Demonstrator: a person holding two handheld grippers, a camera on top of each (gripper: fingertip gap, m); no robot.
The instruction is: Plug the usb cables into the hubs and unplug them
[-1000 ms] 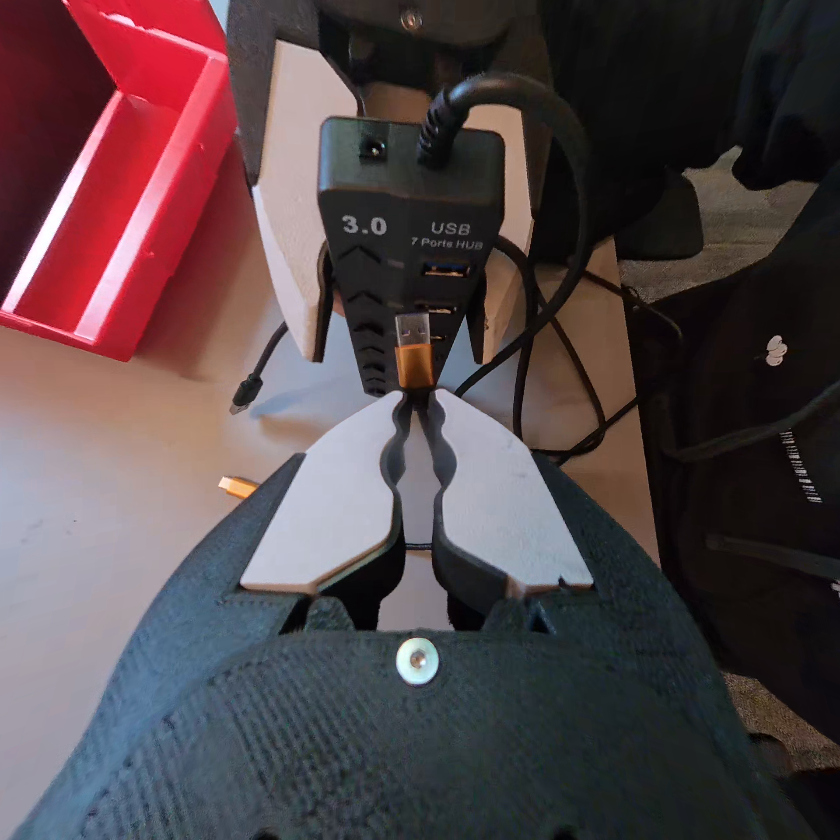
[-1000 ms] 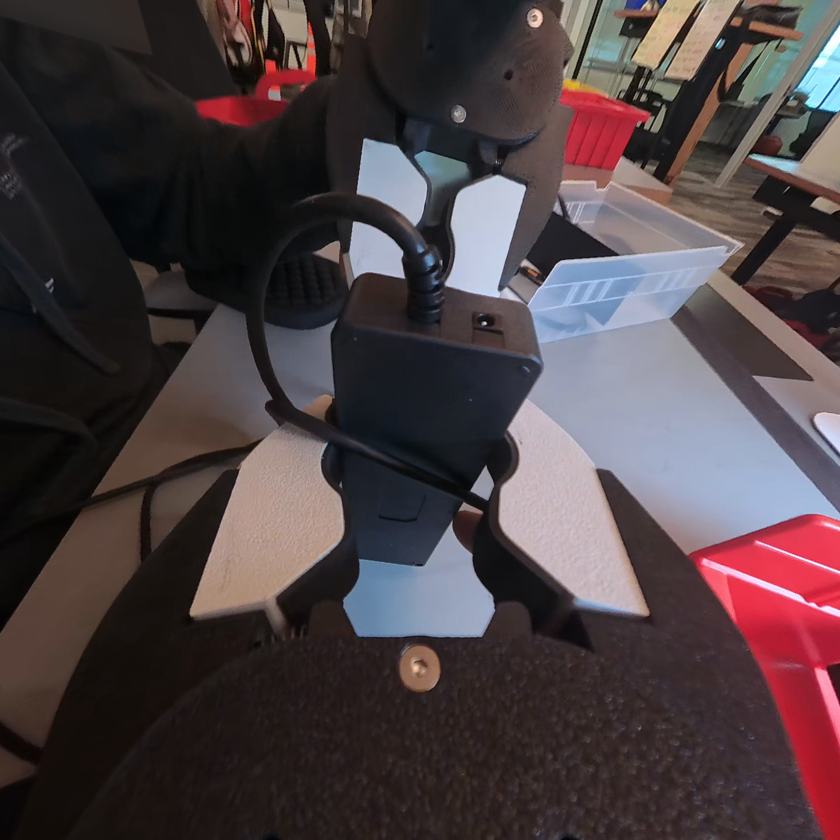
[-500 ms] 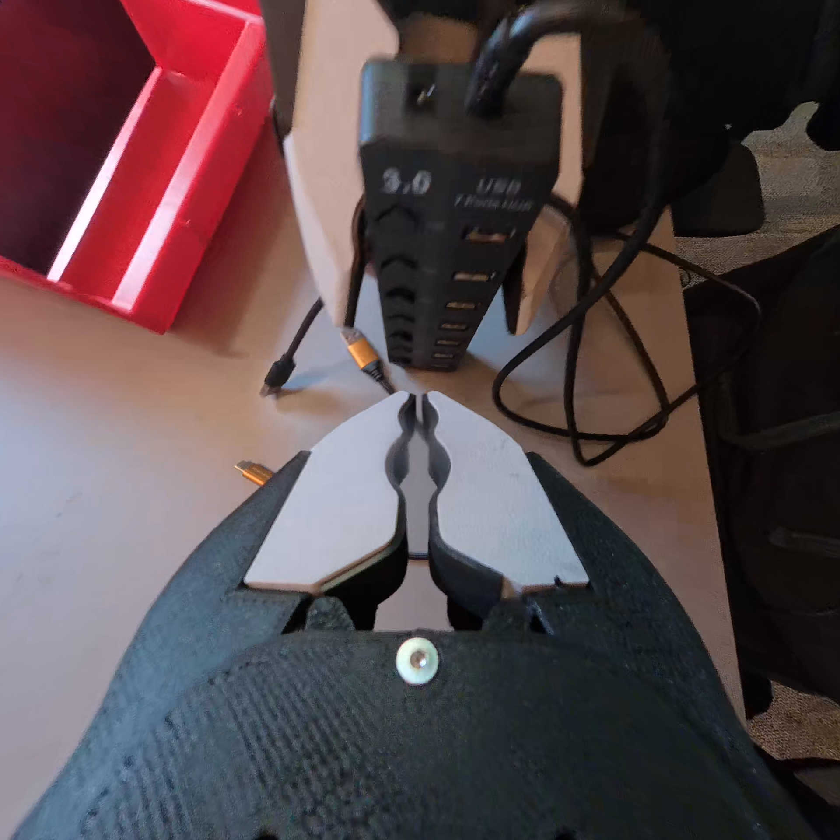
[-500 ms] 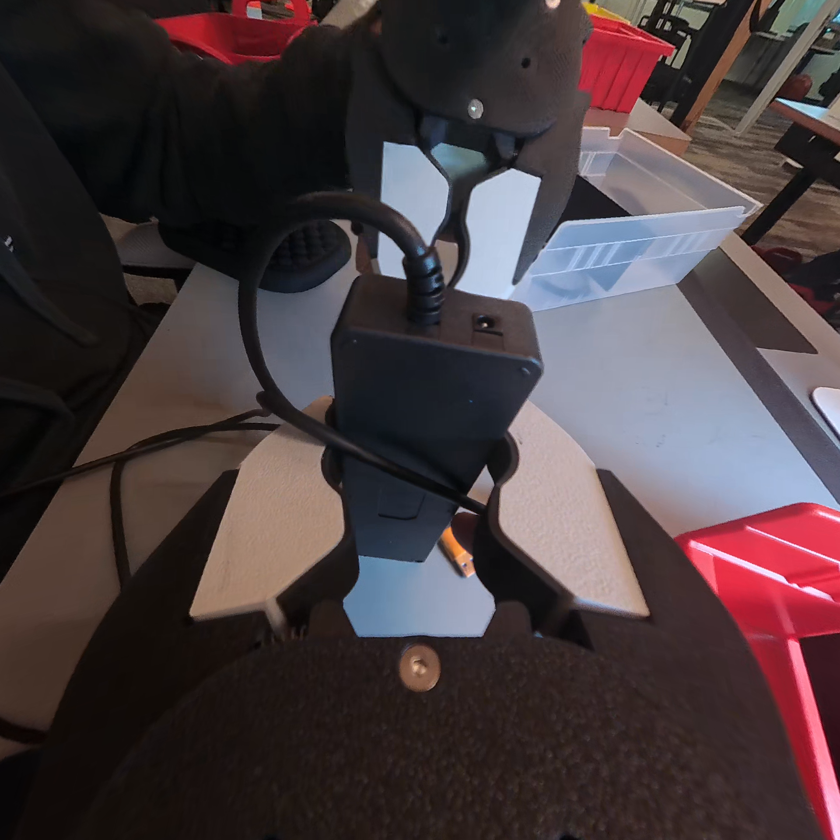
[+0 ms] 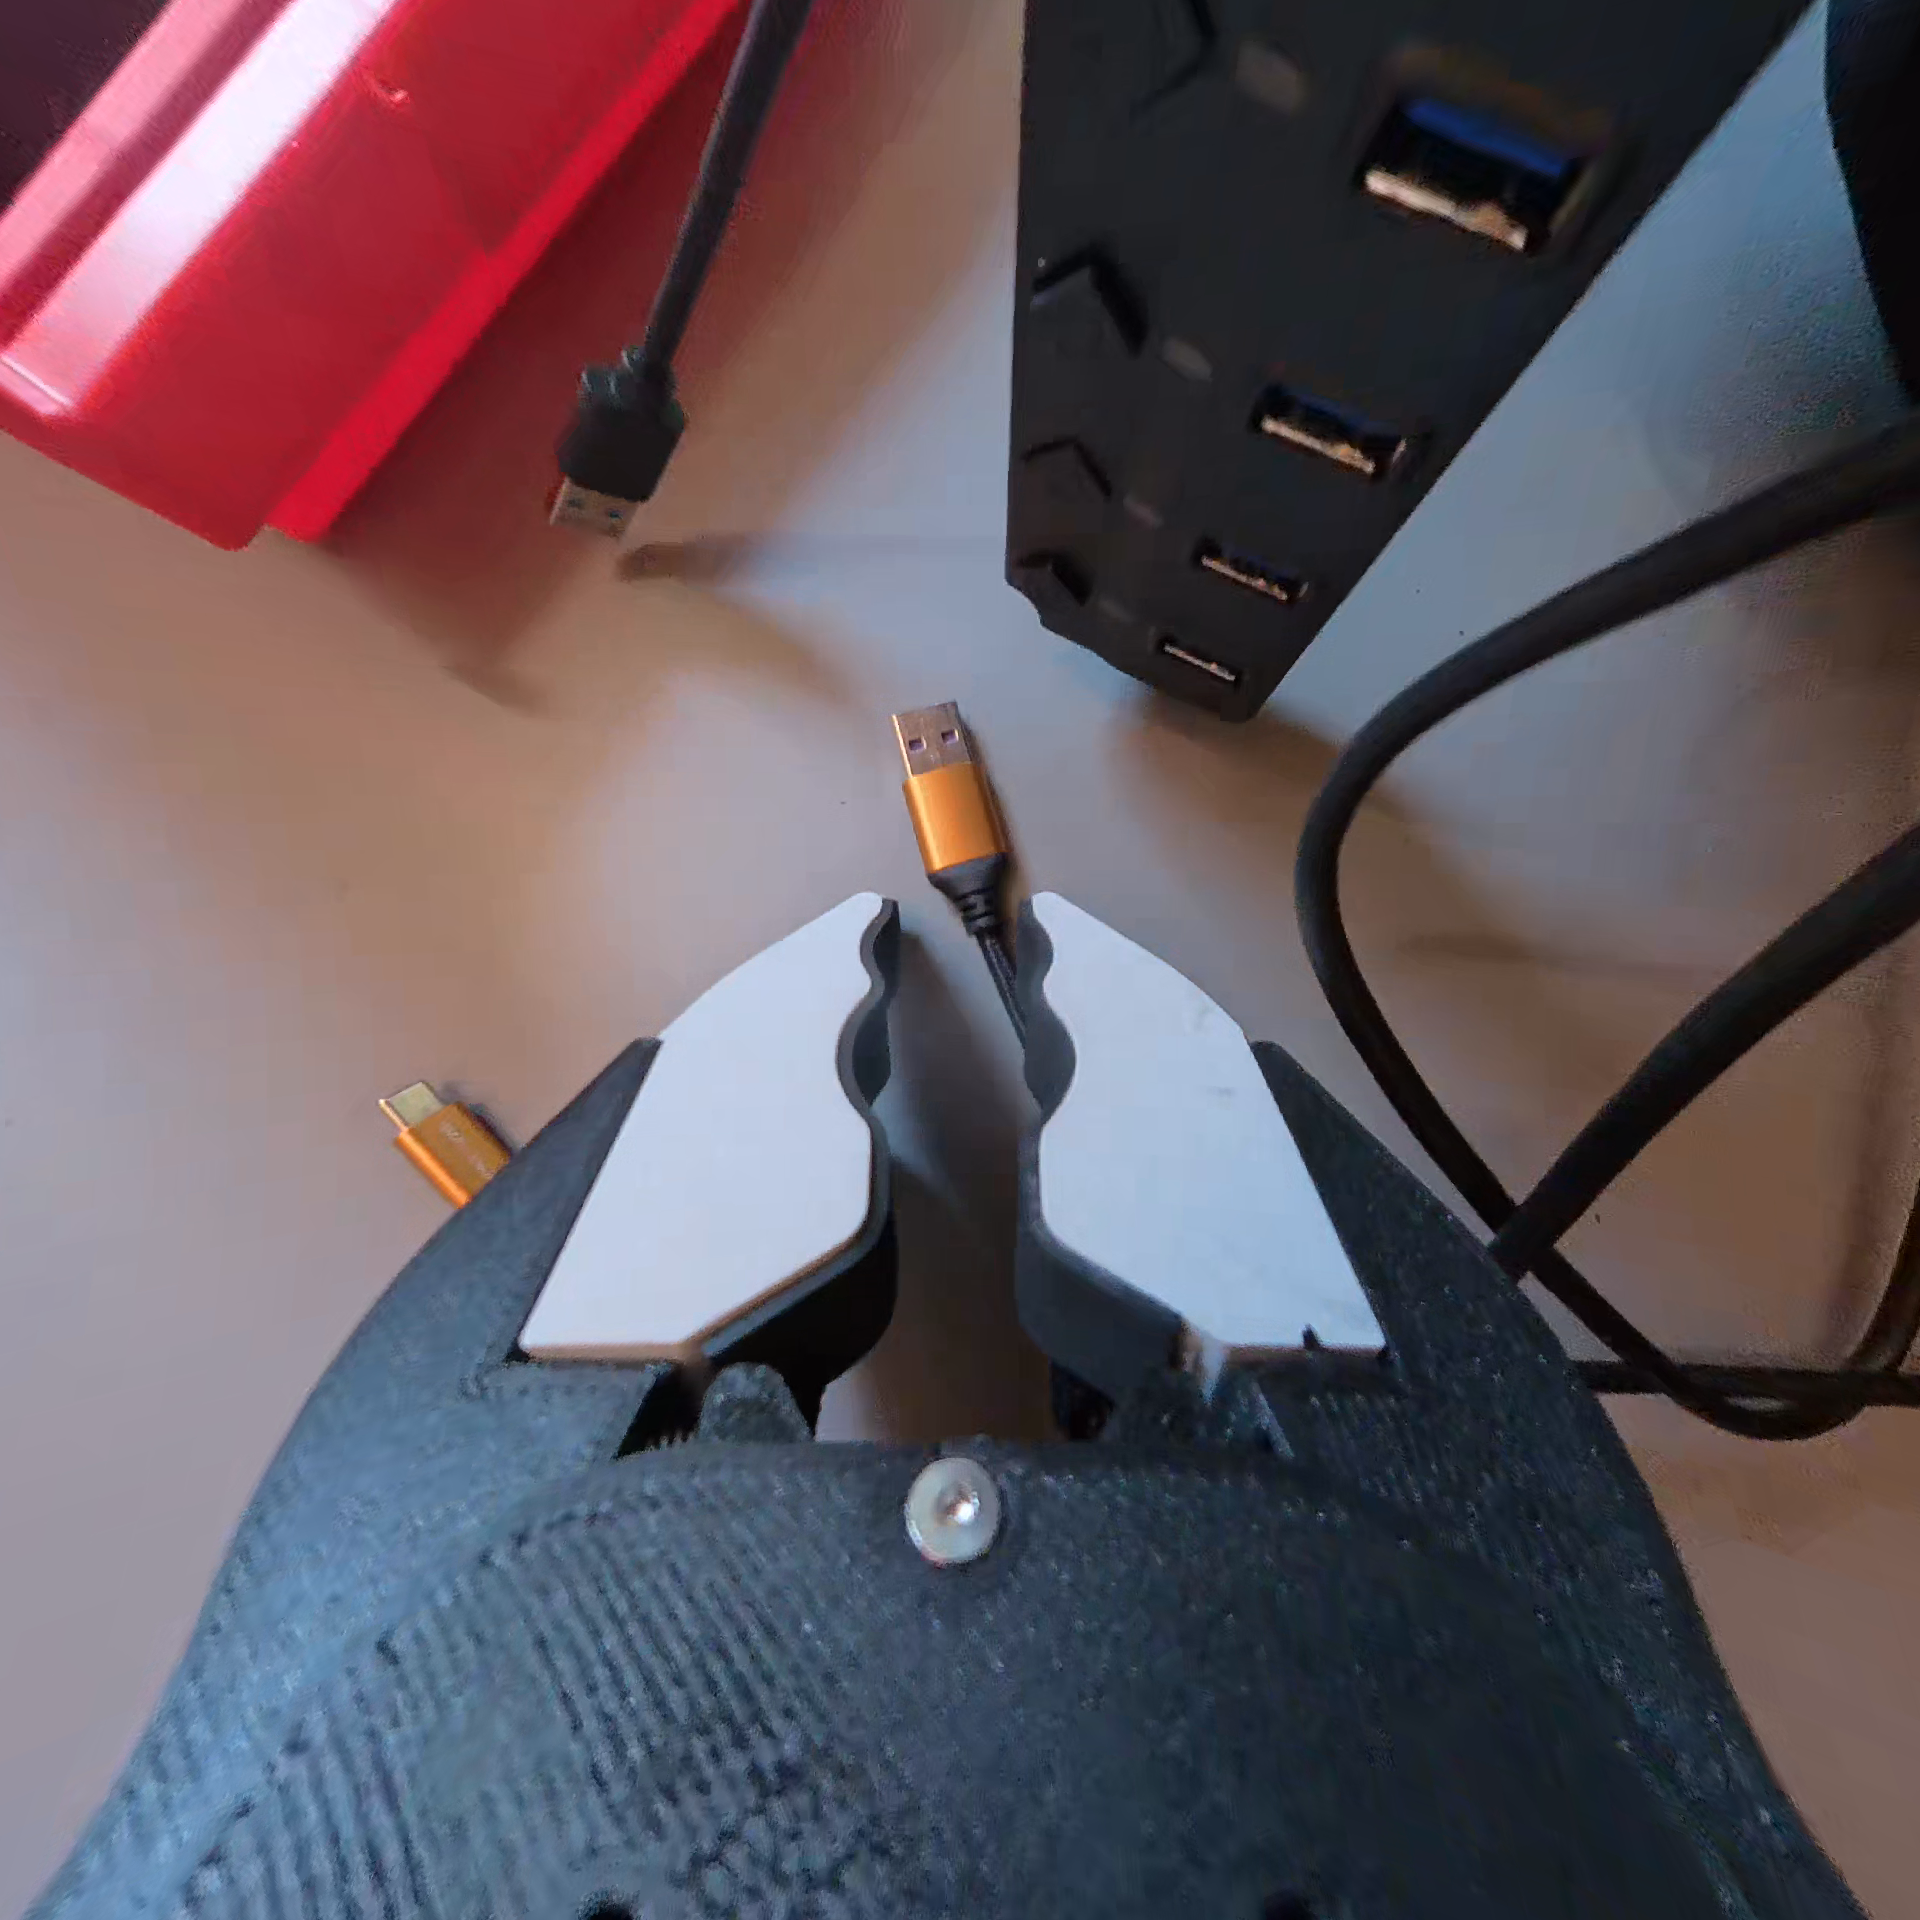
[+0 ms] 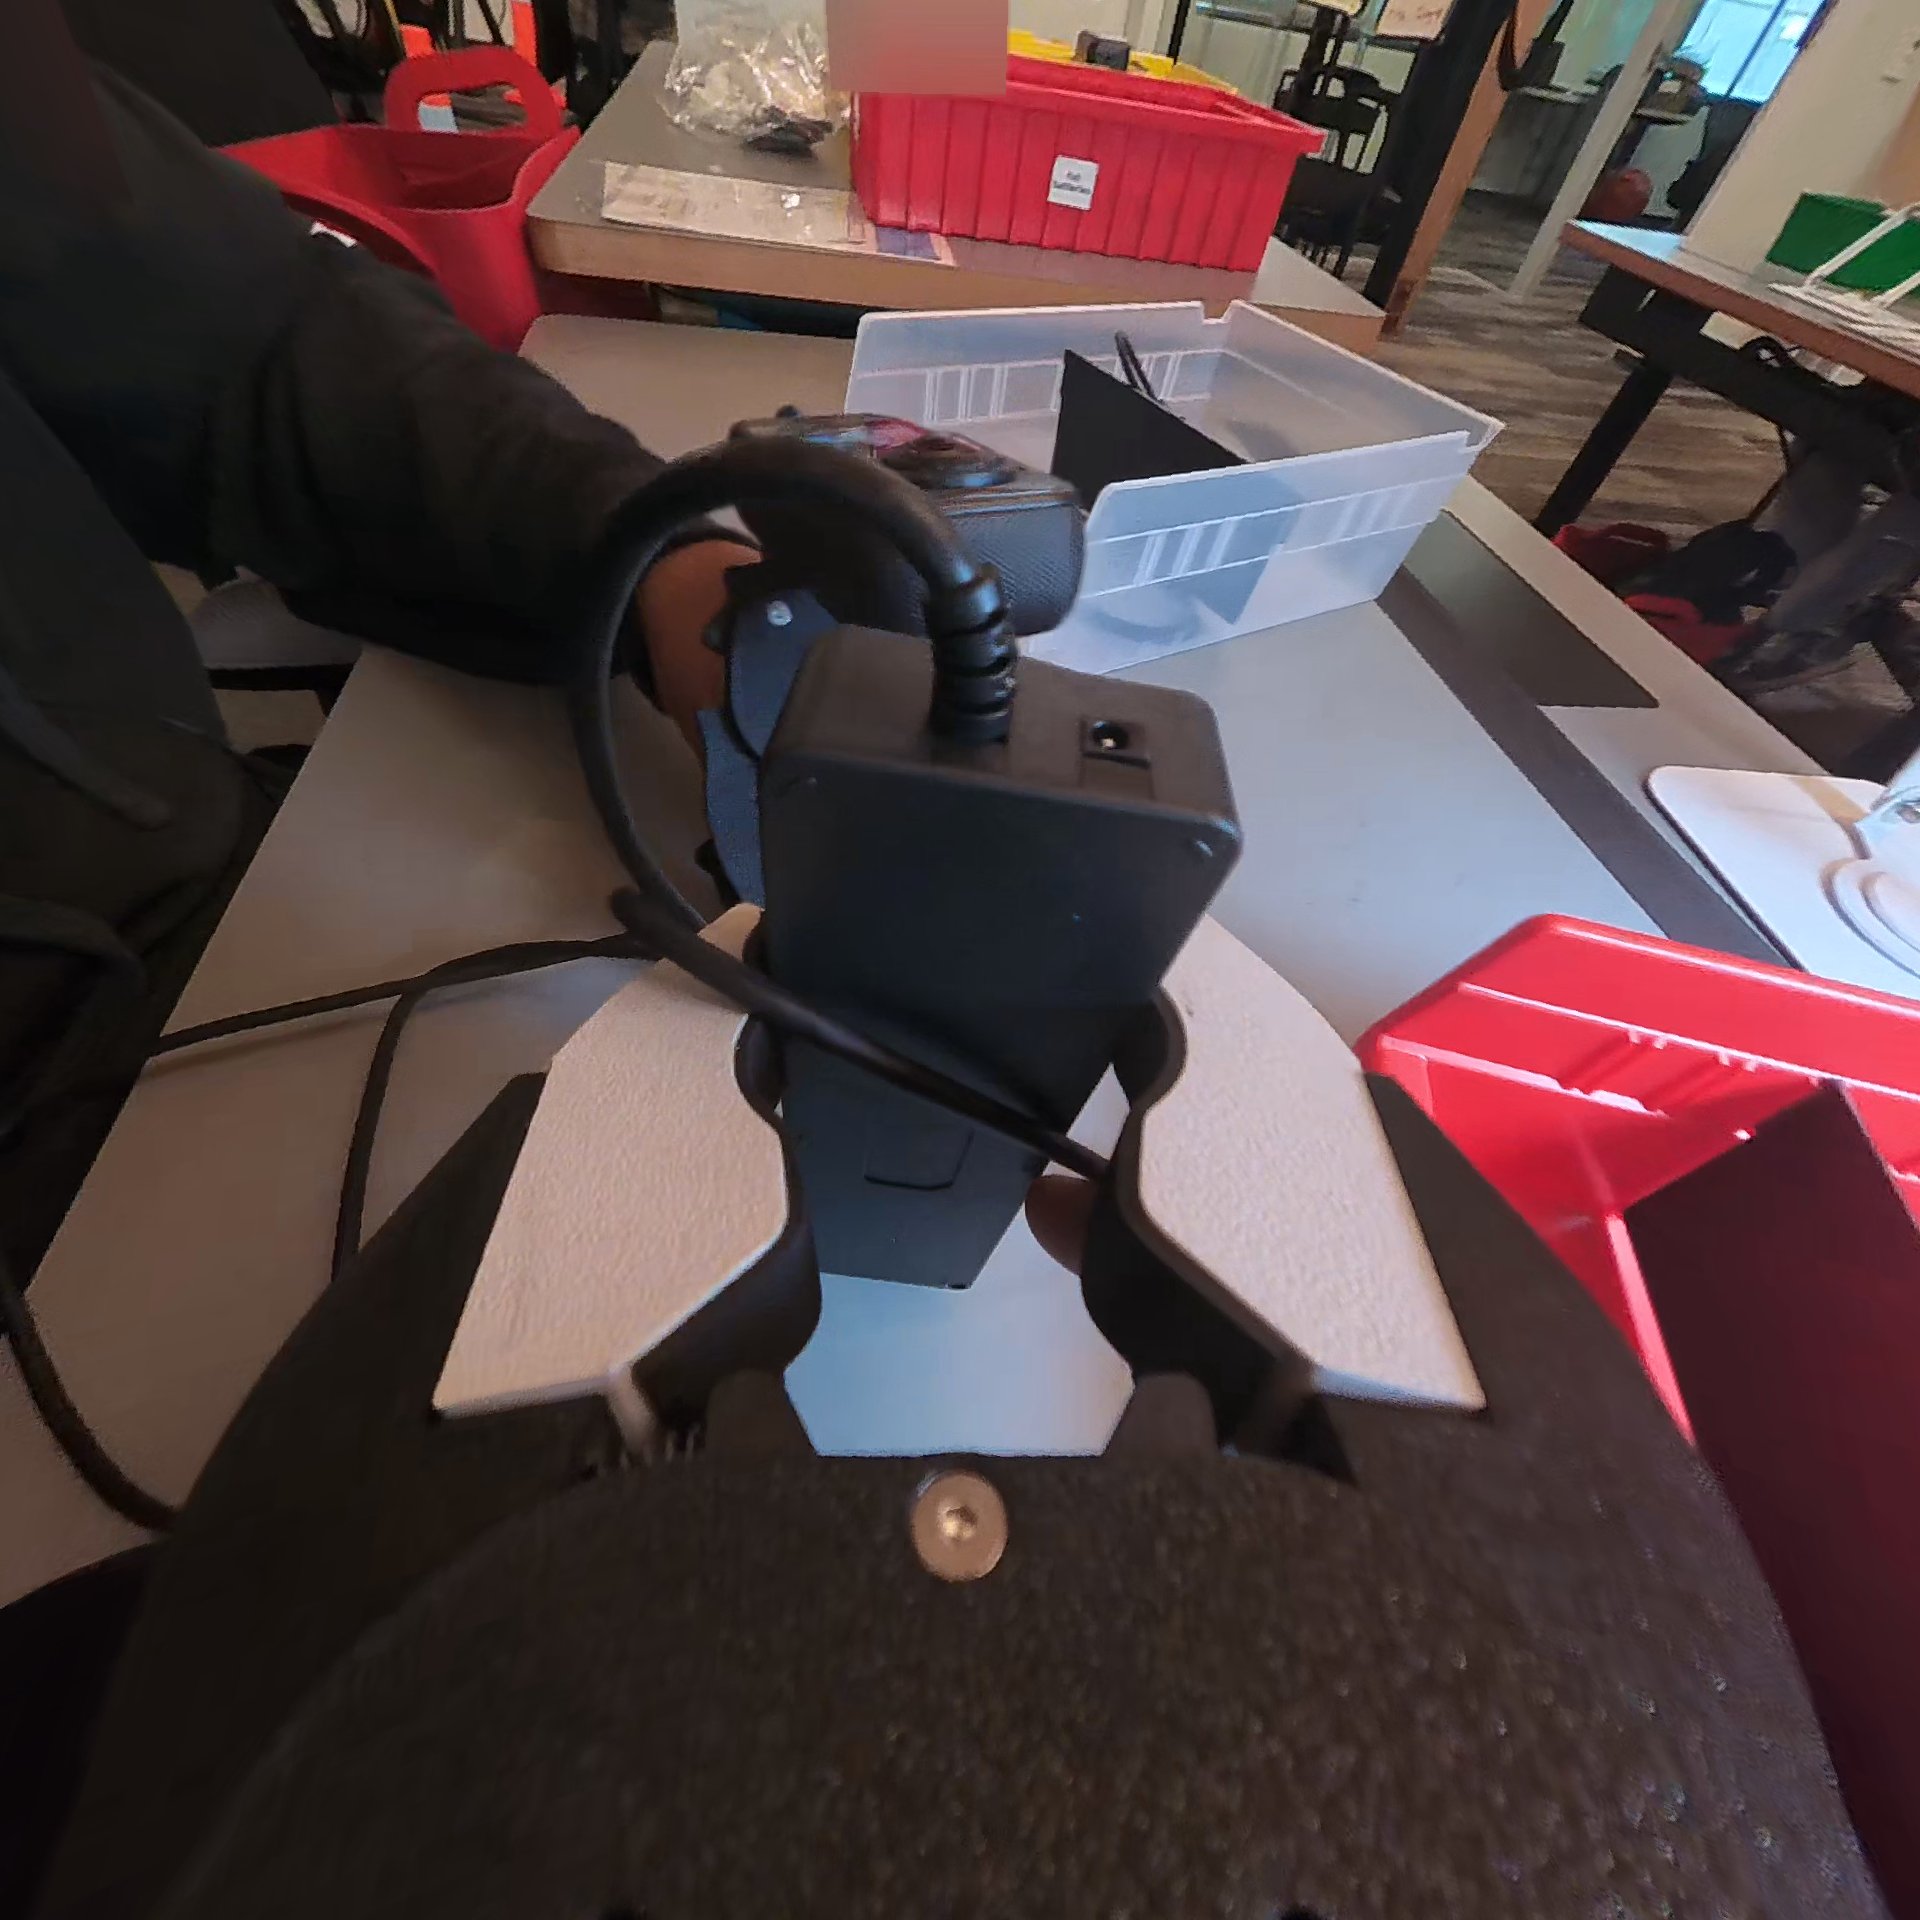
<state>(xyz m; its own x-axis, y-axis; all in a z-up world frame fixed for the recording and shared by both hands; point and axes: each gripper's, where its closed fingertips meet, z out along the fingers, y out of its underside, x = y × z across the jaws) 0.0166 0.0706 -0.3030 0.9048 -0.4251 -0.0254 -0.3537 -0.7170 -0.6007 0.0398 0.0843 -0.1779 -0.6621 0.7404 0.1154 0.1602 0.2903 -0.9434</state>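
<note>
1. My left gripper [image 5: 958, 920] points down at the table [image 5: 312, 831], low over it. Its fingers [image 5: 748, 1122] stand spread with a clear gap; the braided lead of the orange USB-A plug [image 5: 943, 800] runs through that gap along the right finger, and I cannot tell whether it touches.
2. The plug lies flat on the table just past my fingertips, its metal end pointing far, just short of the near end of the black hub [image 5: 1226, 364] and apart from it.
3. My right gripper [image 6: 961, 1023] holds the hub [image 6: 987, 883] upright, pinching its lower, narrow part between both fingers, with a thin black cable [image 6: 883, 1049] caught across it. The hub's thick cord [image 6: 790, 499] arches from its top toward the left.
4. Change from a second ago: the orange plug was then seated in a hub port with my left fingers pressed together on its lead. It is now out and on the table, the fingers have parted, and the left gripper has dropped lower and closer.
5. Room: a red bin [image 5: 260, 239] borders the far left, with a black USB plug [image 5: 613, 447] lying just beside it. An orange USB-C plug [image 5: 447, 1143] sits near left, partly under my gripper body. Black cable loops [image 5: 1455, 987] crowd the right. The bare table between bin and hub is open.
</note>
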